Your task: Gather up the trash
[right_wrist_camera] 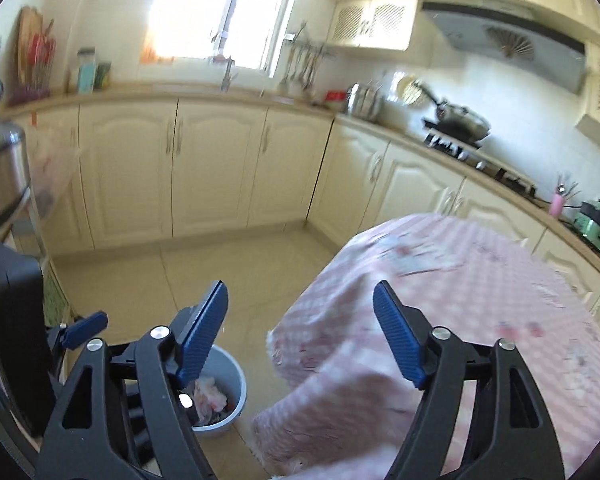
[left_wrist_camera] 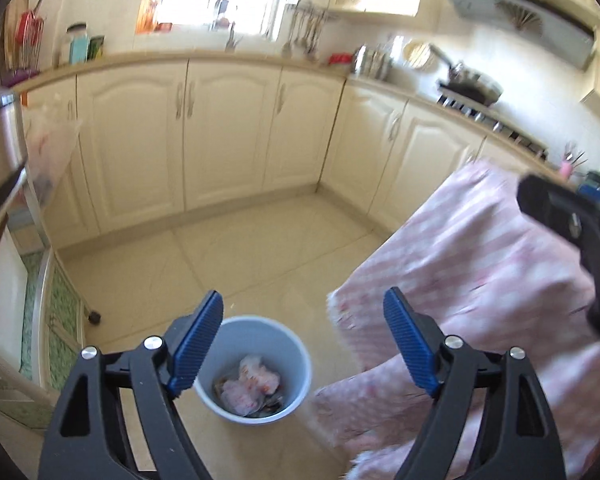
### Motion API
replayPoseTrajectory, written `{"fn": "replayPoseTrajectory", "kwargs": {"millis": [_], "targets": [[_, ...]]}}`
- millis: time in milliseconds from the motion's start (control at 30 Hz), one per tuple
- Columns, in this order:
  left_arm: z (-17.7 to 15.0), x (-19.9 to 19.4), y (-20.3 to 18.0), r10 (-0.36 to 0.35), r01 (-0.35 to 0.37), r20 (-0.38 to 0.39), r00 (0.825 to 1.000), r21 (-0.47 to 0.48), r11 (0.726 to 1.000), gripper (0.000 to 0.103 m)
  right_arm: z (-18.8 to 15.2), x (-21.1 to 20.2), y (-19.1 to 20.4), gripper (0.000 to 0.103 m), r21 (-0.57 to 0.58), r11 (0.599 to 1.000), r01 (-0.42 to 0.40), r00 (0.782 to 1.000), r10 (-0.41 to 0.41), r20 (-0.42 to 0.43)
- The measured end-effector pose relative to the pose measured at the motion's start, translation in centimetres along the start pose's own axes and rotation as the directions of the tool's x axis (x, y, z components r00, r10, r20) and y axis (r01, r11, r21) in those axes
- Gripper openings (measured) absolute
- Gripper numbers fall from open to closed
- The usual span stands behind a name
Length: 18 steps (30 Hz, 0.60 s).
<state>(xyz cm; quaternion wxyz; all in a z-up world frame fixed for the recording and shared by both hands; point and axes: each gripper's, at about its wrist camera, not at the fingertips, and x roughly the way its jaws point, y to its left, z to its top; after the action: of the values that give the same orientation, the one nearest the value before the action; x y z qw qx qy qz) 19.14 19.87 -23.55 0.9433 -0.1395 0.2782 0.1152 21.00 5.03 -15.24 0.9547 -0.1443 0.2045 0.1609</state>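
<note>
A pale blue bin (left_wrist_camera: 296,354) stands on the tiled floor beside the table and holds crumpled pink-white trash (left_wrist_camera: 252,384). My left gripper (left_wrist_camera: 304,316) is open and empty, above the bin. The bin (right_wrist_camera: 236,380) and the trash (right_wrist_camera: 210,398) also show in the right wrist view, low and left. My right gripper (right_wrist_camera: 300,308) is open and empty, over the edge of the table with the pink checked cloth (right_wrist_camera: 460,300). The left gripper's blue fingertip (right_wrist_camera: 86,328) shows at the left of the right wrist view.
The pink-clothed table (left_wrist_camera: 480,264) fills the right side. Cream cabinets (left_wrist_camera: 228,128) line the back and right walls, with a stove and pan (left_wrist_camera: 472,88) on the counter. A metal rack with a pot (left_wrist_camera: 0,140) stands at the left. Tiled floor (left_wrist_camera: 240,252) lies between.
</note>
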Motion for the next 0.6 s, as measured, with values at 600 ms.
{"fn": "replayPoseTrajectory", "kwargs": {"millis": [600], "targets": [[4.7,-21.0,-11.5,-0.102,0.070,0.178,0.979,0.179,0.981,0.094,0.3,-18.9,-12.5,0.095,0.244,0.967,0.070,0.980,-0.113,0.167]]}}
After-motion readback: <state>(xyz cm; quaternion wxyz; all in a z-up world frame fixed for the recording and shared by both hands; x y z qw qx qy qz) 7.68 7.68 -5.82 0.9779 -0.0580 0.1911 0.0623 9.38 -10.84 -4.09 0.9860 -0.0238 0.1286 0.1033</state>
